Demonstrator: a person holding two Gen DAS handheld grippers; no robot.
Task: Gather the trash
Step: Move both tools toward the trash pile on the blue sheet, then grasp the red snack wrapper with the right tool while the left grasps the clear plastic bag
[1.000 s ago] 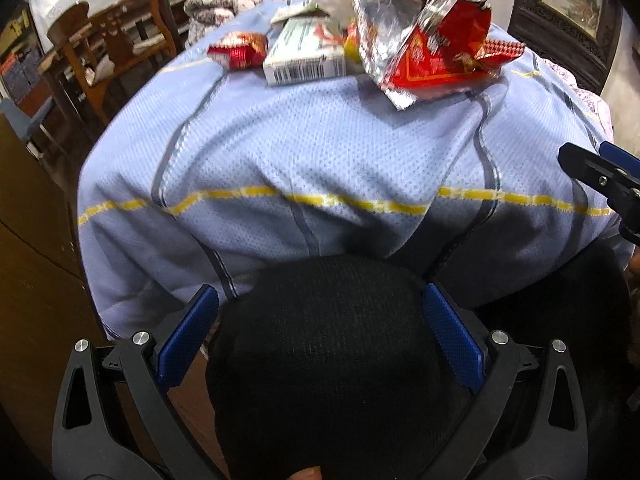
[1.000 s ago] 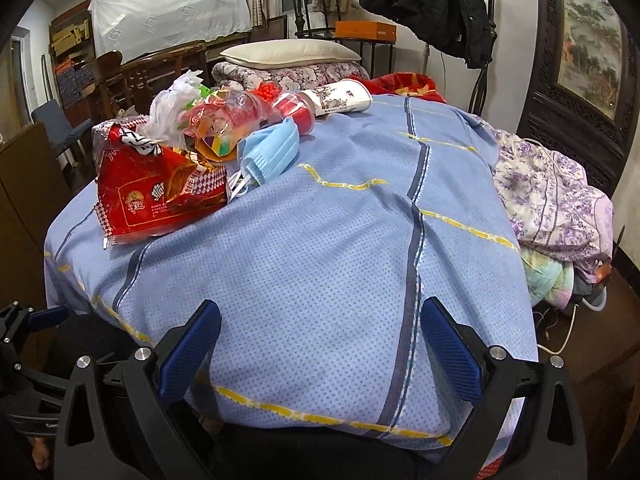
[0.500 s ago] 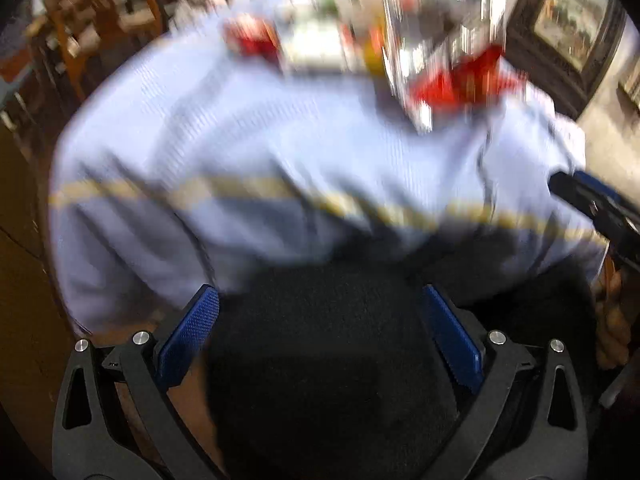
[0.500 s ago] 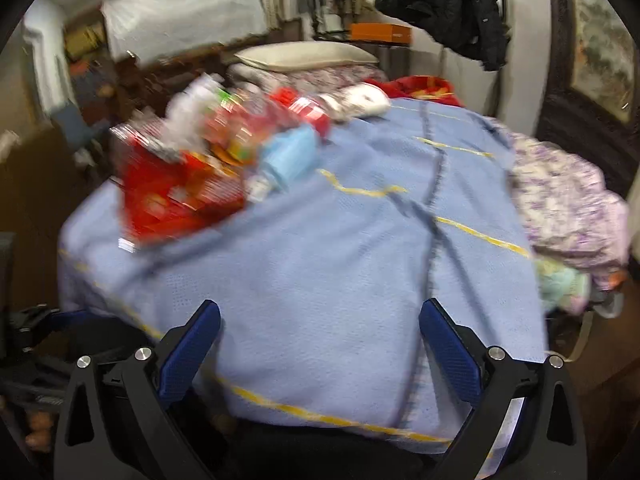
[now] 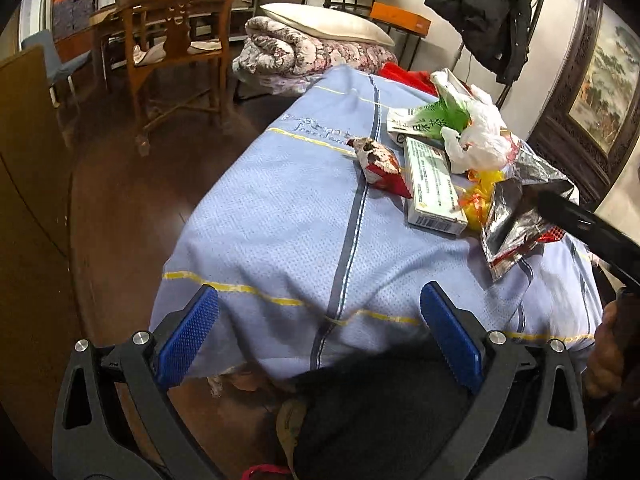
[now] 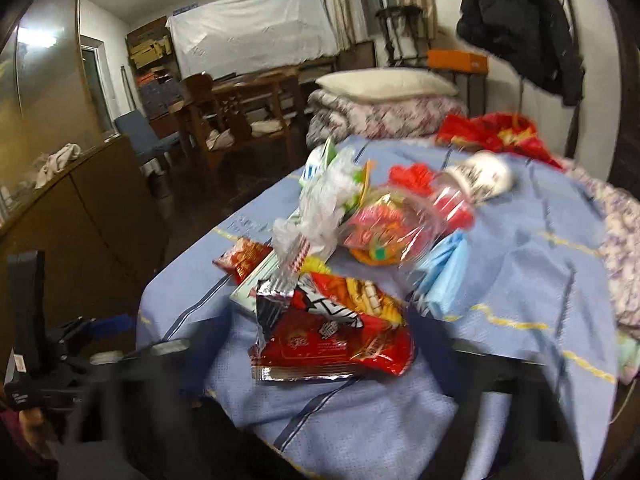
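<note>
Many wrappers sit piled on the blue cloth [image 5: 288,216]. The left gripper [image 5: 320,336] is spread wide, holding nothing. I cannot tell about the blurry right gripper [image 6: 320,344]. The big red chip bag [image 6: 336,340] may slide off when grabbed.

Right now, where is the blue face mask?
In the right wrist view, the mask lies on the blue sheet, right of the red snack bag, below the clear wrapper.

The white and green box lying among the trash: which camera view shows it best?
The left wrist view. There the white and green box lies sharp, almost whole, beside a small red wrapper. The blurred right wrist view shows only one corner under the big red snack bag.
</note>
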